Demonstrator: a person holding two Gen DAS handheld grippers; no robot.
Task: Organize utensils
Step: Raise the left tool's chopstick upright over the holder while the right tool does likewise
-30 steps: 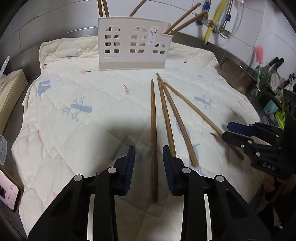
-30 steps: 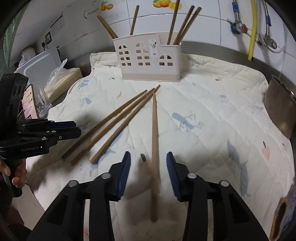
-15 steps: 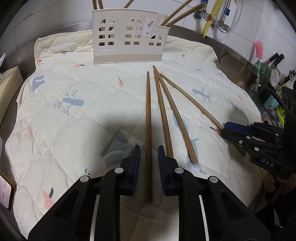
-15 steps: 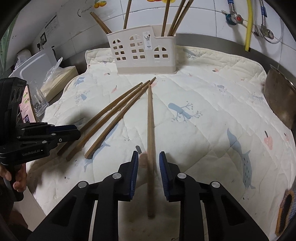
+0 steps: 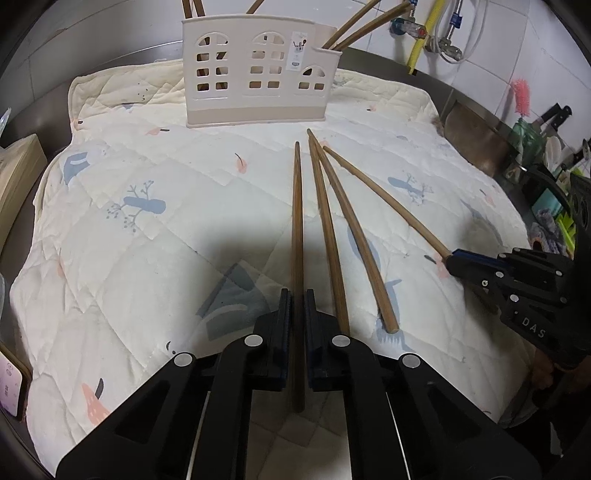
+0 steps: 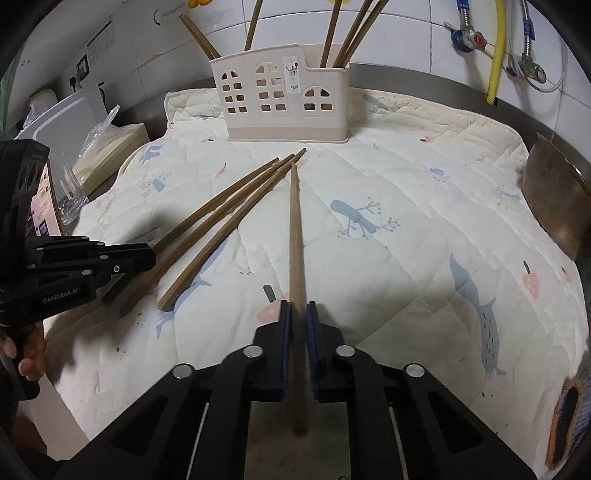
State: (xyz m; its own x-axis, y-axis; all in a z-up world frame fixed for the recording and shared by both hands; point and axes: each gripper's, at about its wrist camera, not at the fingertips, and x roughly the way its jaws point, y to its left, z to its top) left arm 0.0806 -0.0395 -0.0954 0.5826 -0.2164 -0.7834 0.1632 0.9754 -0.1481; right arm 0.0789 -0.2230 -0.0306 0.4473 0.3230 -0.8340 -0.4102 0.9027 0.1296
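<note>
Lying on the quilted cloth (image 5: 140, 258) in front of the cream utensil holder (image 5: 258, 74) are four wooden chopsticks, fanned so their thin tips gather just short of the holder's base and their thick ends spread toward the near edge. The leftmost chopstick (image 5: 296, 229) runs straight back between the fingers of the left gripper (image 5: 295, 302), whose blue pads are closed against its sides near the thick end; that end pokes out behind the pads. The rightmost chopstick (image 6: 294, 236) is likewise clamped by the right gripper (image 6: 297, 314), jaws nearly together on the shaft, with its butt sticking out past the pads toward the camera. Between them two middle chopsticks (image 5: 343, 221) lie free on the cloth, side by side, tips almost touching, the thick ends slightly apart. The holder stands upright at the far side of the cloth with several more chopsticks (image 6: 347, 33) leaning out of its compartments. Bare cloth stretches wide to the left of the fan and to its right. Beyond the cloth's left edge sit a tan box (image 6: 110, 147) and a phone (image 6: 42, 210); past its right edge is a metal pan (image 6: 554, 206), and the tiled wall (image 6: 406, 33) with pipes and a yellow hose (image 6: 496, 48) rises close behind the holder.
</note>
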